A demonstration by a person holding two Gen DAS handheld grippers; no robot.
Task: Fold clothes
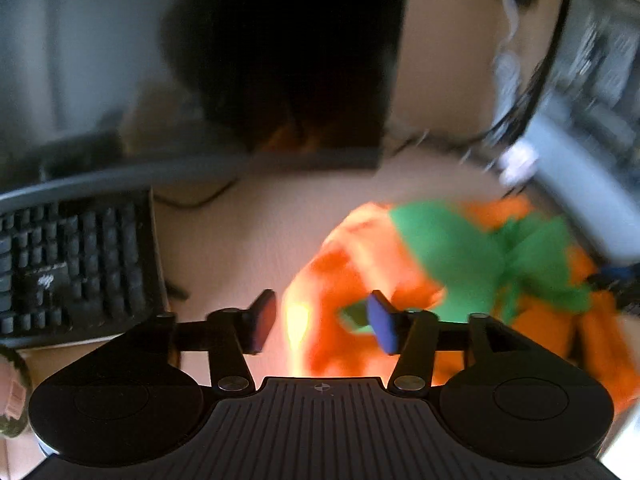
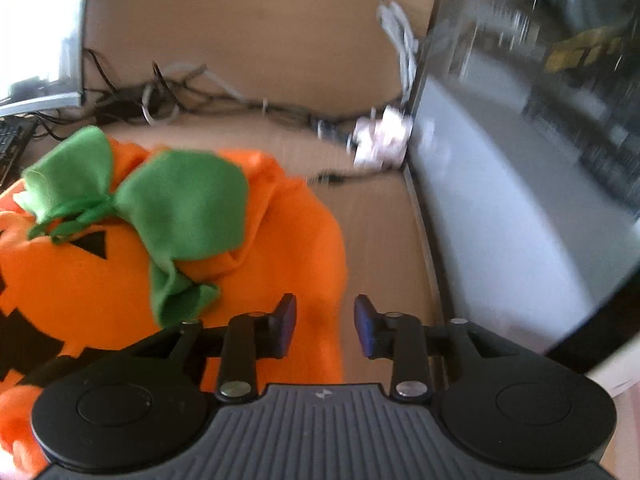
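An orange pumpkin costume [image 2: 80, 272] with green leaf collar [image 2: 188, 208] and a black jack-o'-lantern face lies bunched on the beige table. In the left wrist view the costume [image 1: 344, 280] lies ahead and to the right. My left gripper [image 1: 322, 322] is open, its jaws on either side of the costume's left edge with nothing pinched. My right gripper [image 2: 325, 330] is open above the costume's right edge, with orange cloth showing between and below the jaws. Both views are blurred.
A black keyboard [image 1: 76, 264] lies at the left, with a dark monitor [image 1: 288, 52] behind it. A tangle of cables [image 2: 168, 96] runs along the back of the table. A computer case [image 2: 532, 152] with a glass side stands at the right.
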